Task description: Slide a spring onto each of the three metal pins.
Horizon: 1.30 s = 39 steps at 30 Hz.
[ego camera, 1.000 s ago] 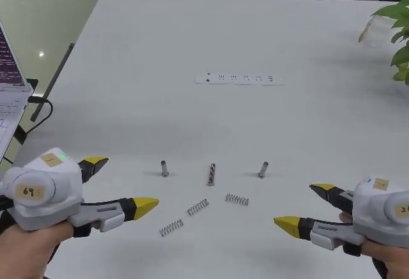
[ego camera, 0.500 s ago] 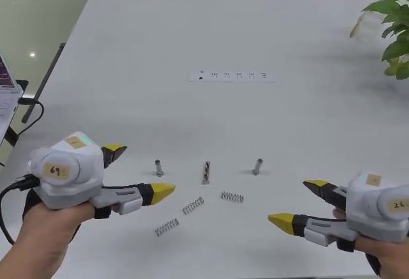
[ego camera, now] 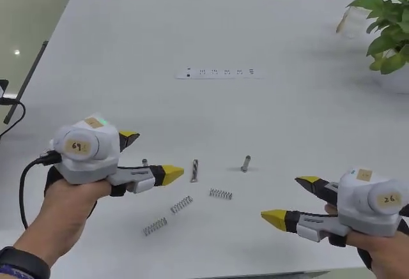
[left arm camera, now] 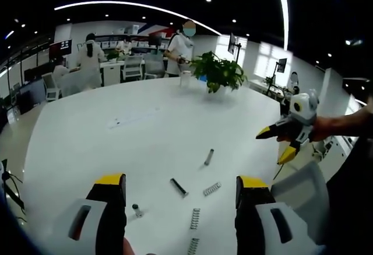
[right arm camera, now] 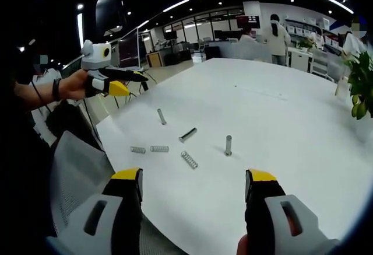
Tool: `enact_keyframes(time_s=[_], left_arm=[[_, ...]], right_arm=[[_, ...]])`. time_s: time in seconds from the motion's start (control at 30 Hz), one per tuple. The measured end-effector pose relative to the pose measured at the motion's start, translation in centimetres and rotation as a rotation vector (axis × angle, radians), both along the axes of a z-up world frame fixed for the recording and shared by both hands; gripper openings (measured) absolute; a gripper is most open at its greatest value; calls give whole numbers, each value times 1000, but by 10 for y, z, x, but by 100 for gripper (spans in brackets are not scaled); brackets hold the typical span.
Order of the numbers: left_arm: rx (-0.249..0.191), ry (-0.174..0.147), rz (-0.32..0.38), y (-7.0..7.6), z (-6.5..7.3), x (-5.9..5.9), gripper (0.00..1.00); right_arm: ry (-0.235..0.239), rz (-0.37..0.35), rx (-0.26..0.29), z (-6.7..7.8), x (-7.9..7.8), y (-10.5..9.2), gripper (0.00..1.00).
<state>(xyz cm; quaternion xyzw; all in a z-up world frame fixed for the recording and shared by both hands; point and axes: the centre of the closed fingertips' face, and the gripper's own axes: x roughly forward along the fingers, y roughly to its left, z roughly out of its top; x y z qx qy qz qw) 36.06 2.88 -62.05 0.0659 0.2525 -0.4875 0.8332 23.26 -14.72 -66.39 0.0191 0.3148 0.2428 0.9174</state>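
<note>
Movement is coming from the left gripper [ego camera: 152, 156]: over the last second it is travelling forward and inward across the counter [ego camera: 307, 113], so that its fingers, spread wide and carrying nothing, are now straddling the left pin [ego camera: 145, 162] in the head view; the lower yellow tip is sitting close beside the middle pin [ego camera: 194, 170], where a moment ago it was hanging short of the row. The right gripper [ego camera: 291, 198] is keeping much the same station relative to the row, hovering near the counter's front edge, well apart from the right pin [ego camera: 245, 163]; its fingers are likewise gaping and empty. The whole picture is also drifting, which is the headset turning rather than the parts; pins and springs are lying where they were.

All three springs are lying loose on the counter just in front of the pins: the right spring [ego camera: 221, 194], the middle spring [ego camera: 181, 204] and the left spring [ego camera: 154, 226], the last one nearest the person; with all three loose, no pin seems to be wearing one, so the task is standing at its very beginning. The left and right pins are standing upright; the middle pin is looking darker and, in both gripper views, seems to be lying over, though I cannot tell for sure.

The left gripper's advance is reading as an approach, either to a pin or to a spring; which one, I cannot tell.
</note>
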Motion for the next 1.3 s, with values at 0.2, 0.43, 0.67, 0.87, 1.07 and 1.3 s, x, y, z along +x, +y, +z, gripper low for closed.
enact_keyframes(time_s=[0.2, 0.43, 0.67, 0.87, 1.07, 1.3], left_arm=[[3, 12, -5, -15, -6, 6, 71], [17, 31, -8, -27, -21, 19, 68], [32, 59, -13, -43, -35, 26, 65], [45, 83, -17, -57, -48, 28, 64], [64, 105, -21, -66, -63, 31, 64], [88, 131, -14, -72, -80, 33, 62]], right_arm=[[8, -1, -1, -1, -1, -3, 70], [11, -3, 1, -2, -1, -7, 70], [18, -8, 6, -3, -2, -10, 69], [23, -14, 7, -4, -2, -13, 69], [26, -22, 9, -6, -4, -16, 69], [31, -26, 13, -8, -6, -17, 69]])
